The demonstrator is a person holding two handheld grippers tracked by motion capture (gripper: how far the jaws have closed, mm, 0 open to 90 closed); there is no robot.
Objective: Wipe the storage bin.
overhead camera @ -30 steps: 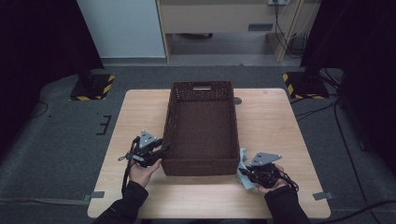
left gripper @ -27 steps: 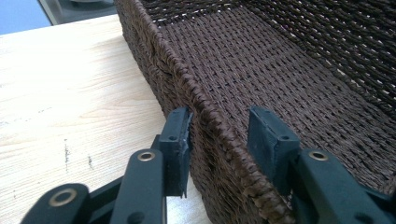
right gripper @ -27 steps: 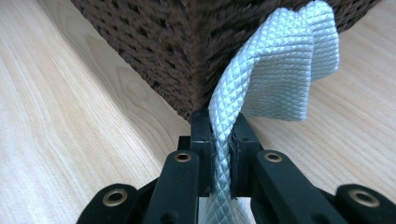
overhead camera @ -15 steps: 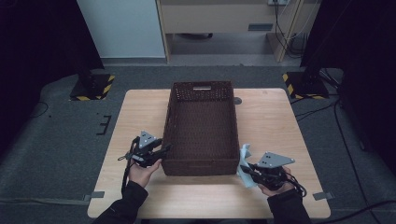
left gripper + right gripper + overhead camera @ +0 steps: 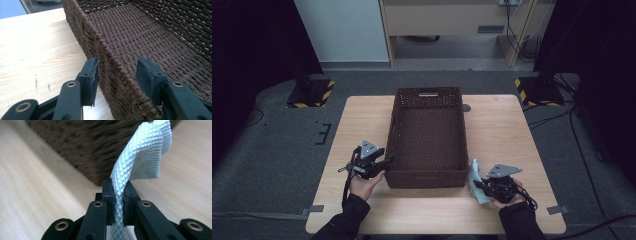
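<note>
Pale quilted cloth point(image 5: 140, 157) pinched upright in my right gripper point(image 5: 118, 195) just off the wicker basket's point(image 5: 427, 177) near right corner, my left gripper point(image 5: 117, 75) jaws just been spreading, straddling the rim untouching, high view shows the table point(image 5: 507, 125)

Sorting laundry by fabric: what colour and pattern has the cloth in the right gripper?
Pale blue-white cloth with a quilted diamond weave, clearest in the right gripper view.

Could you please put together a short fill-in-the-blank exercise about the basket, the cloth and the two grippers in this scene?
1. The right gripper is shut on a pale ____.
2. The left gripper has its open jaws on either side of the basket ____.
3. The basket stands on a ____ table.

Missing words: cloth; rim; wooden
</note>
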